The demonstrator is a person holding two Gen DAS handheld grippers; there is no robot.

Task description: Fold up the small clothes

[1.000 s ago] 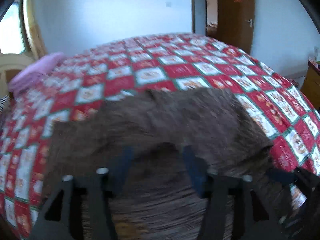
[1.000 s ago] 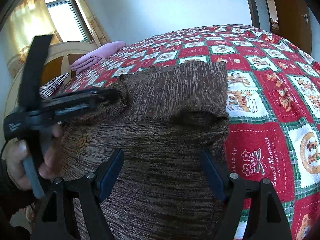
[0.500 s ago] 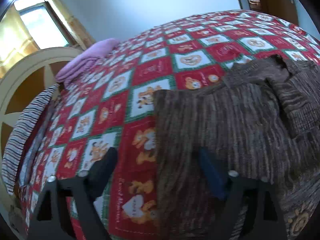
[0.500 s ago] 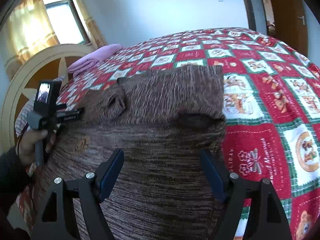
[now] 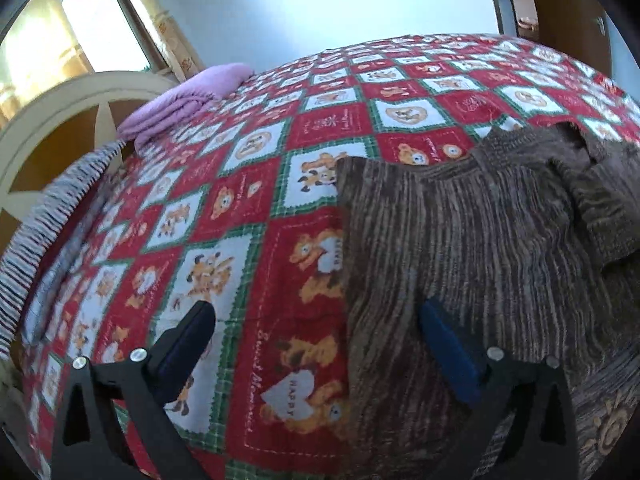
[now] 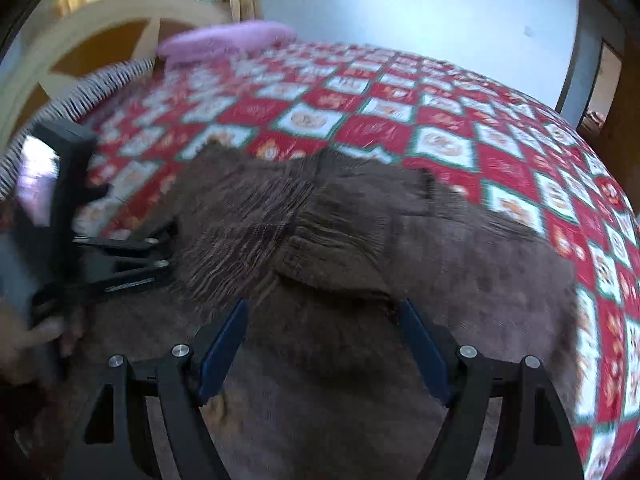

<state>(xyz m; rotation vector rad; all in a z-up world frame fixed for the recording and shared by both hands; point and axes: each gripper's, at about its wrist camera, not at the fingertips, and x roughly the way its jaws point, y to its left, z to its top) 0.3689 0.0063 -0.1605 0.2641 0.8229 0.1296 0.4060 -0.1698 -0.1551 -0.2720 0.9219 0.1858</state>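
A brown striped knit sweater [image 5: 480, 248] lies flat on the red patterned bedspread [image 5: 256, 208], its sleeves folded in over the body. My left gripper [image 5: 316, 320] is open and empty, straddling the sweater's left edge, one finger over the bedspread, the other over the knit. In the right wrist view the sweater [image 6: 360, 248] fills the middle, blurred. My right gripper [image 6: 324, 320] is open and empty, low over the sweater's body. The left gripper [image 6: 160, 252] shows at that view's left edge, against the sweater's side.
A folded purple cloth [image 5: 180, 100] lies at the bed's far end by the cream headboard [image 5: 52, 112]. A black-and-white striped cloth [image 5: 48, 216] runs along the left edge. A window [image 5: 92, 32], a wall and a wooden door [image 5: 568, 12] stand beyond.
My left gripper swung left off the sweater's middle to its left edge and settled there. My right gripper has turned left and dropped closer to the sweater, blurring its view.
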